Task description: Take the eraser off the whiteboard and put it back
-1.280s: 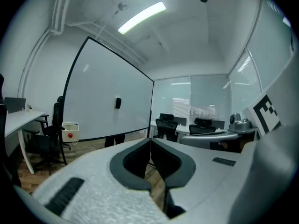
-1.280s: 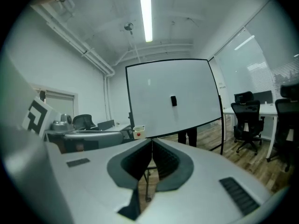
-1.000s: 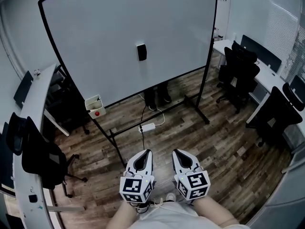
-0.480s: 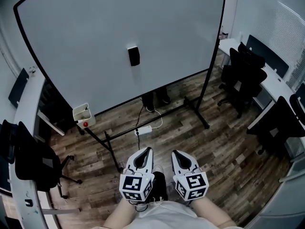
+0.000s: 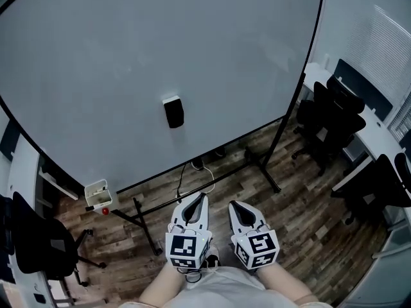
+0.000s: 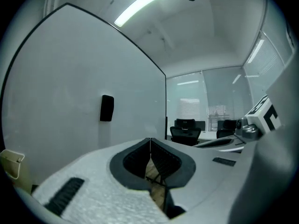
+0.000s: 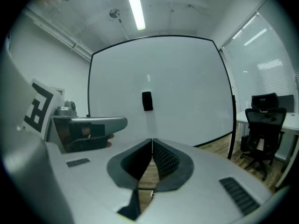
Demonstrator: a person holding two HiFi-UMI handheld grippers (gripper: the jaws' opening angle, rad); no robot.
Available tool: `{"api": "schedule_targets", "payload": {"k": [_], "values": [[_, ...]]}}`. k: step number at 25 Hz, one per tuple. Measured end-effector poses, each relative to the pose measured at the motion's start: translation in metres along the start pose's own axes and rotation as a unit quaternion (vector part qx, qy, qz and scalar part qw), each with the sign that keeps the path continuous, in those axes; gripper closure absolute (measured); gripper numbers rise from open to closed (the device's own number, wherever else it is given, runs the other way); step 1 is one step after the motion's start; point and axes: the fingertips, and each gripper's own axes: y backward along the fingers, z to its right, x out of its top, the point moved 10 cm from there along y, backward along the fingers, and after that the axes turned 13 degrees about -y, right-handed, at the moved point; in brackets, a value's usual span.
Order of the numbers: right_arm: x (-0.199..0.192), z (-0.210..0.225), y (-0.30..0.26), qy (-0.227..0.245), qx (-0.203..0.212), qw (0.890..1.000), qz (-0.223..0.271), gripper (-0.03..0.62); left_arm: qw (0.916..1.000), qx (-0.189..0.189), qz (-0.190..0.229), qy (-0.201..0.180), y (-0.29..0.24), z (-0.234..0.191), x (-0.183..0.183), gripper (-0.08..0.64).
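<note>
Approach, by my reading, is the step in hand. The eraser (image 5: 173, 113) sits on the whiteboard (image 5: 115, 50), a dark upright block stuck to the white face a little below its middle, and neither tool is near it. The left hand-held gripper (image 5: 201, 199) and the right hand-held gripper (image 5: 233, 205) are side by side low in the head view, close to the person's body. Both point toward the board and are well apart from it. Each has its jaws closed tip to tip with nothing between them; behind the tips only the wooden floor (image 5: 302, 210) shows.

In the right gripper view the eraser stands almost straight above the closed tips, while in the left gripper view it lies off to the left (so the right one looks better lined up, though either could serve).

The next move calls for closing the distance to the board and opening the chosen gripper's jaws wider than the eraser. The jaws then need to come around its two long sides before squeezing. It probably holds by magnet, so a straight pull away from the face should free it; a sideways push may only slide it.
</note>
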Motion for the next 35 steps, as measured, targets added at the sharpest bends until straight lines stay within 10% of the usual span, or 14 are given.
{"api": "schedule_targets", "payload": {"k": [18, 35], "values": [[0.061, 0.040, -0.171, 0.031, 0.098, 0.994, -0.032, 0.565, 0.9931, 0.112, -0.030, 0.017, -0.104, -0.093, -0.005, 0.541], [0.101, 0.074, -0.220, 0.085, 0.232, 0.967, -0.064, 0.565, 0.9532, 0.289, -0.043, 0.076, -0.149, -0.094, 0.021, 0.522]]}}
